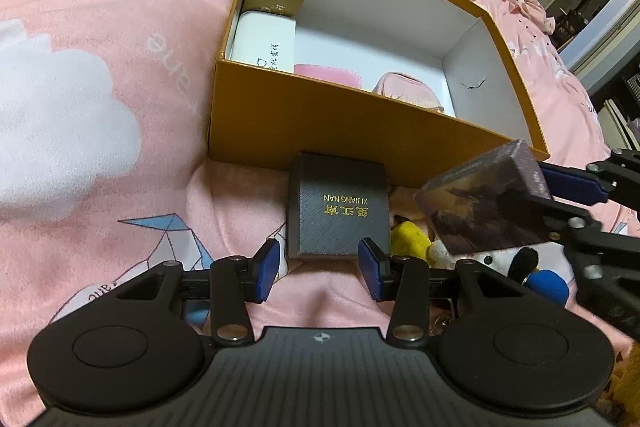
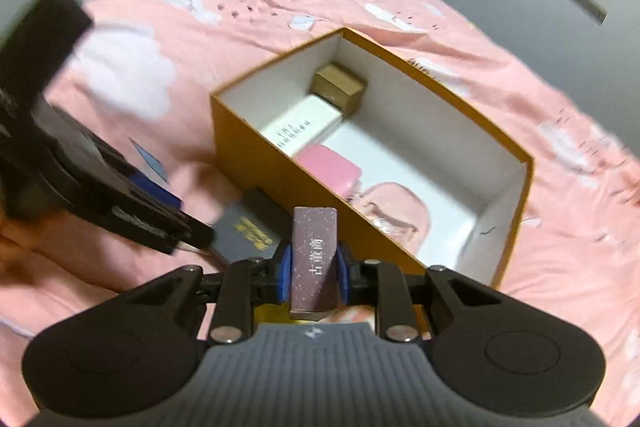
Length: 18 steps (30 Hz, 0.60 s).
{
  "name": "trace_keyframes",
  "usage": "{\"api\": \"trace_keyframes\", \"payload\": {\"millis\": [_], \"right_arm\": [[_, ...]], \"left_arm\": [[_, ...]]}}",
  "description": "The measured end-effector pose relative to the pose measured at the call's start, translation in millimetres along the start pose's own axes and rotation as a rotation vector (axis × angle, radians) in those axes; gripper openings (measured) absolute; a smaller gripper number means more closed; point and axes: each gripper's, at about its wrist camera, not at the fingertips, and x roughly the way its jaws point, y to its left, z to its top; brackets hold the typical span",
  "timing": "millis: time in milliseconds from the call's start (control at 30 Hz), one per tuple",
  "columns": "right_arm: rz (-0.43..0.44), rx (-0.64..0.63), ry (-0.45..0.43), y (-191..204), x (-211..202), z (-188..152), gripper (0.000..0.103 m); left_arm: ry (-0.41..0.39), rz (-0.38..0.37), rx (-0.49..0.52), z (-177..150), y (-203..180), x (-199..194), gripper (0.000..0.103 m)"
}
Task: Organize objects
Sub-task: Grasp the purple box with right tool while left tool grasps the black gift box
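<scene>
right hand-held gripper (image 2: pixel 313 277) clamps purple box (image 2: pixel 314 259) beside orange box (image 2: pixel 256 151).

The orange box (image 1: pixel 304 115) wall hides most of the pink pouch (image 1: pixel 408 91) inside.

Right gripper (image 2: pixel 313 277) clamped on an upright purple box (image 2: pixel 313 261), above the orange box's (image 2: pixel 256 155) near wall. Inside, along the left wall: gold box (image 2: pixel 339 89) in the far corner, then white box (image 2: pixel 304 125), pink case (image 2: pixel 330 167).

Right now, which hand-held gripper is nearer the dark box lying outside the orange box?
Left. The left hand-held gripper sits open just before the dark box; the right holds a purple box off beside it.
</scene>
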Motion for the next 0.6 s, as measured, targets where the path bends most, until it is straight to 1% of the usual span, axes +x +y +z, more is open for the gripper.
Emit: {"api": "trace_keyframes", "payload": {"millis": [67, 100, 167, 267, 333, 367, 433, 500, 567, 600], "right_arm": [[0.02, 0.034, 0.02, -2, -1, -1, 0.024], [0.003, 0.042, 0.035, -3, 4, -3, 0.024], [-0.059, 0.039, 0.064, 1, 16, -11, 0.025], [-0.048, 0.115, 0.06, -13, 26, -14, 0.026], [-0.058, 0.159, 0.058, -22, 37, -15, 0.027], [-0.062, 0.176, 0.064, -25, 41, -16, 0.028], [-0.069, 0.208, 0.096, -28, 51, -22, 0.029], [-0.07, 0.231, 0.093, -29, 52, -29, 0.03], [-0.051, 0.264, 0.093, -33, 52, -34, 0.031], [-0.039, 0.282, 0.095, -35, 52, -37, 0.034]], "left_arm": [[0.002, 0.002, 0.005, 0, 0, 1, 0.051], [0.004, 0.003, 0.006, 0, -1, 2, 0.053], [0.006, 0.002, 0.011, 0, -2, 3, 0.056], [0.006, -0.001, 0.018, 3, -4, 6, 0.06], [0.003, -0.002, 0.015, 5, -5, 10, 0.063], [0.005, 0.001, 0.011, 7, -5, 13, 0.066], [0.014, 0.011, 0.006, 11, -4, 20, 0.067], [0.017, 0.019, -0.013, 15, -1, 28, 0.068], [0.032, 0.01, -0.049, 17, 3, 37, 0.068], [0.044, 0.005, -0.074, 19, 6, 42, 0.068]]}}
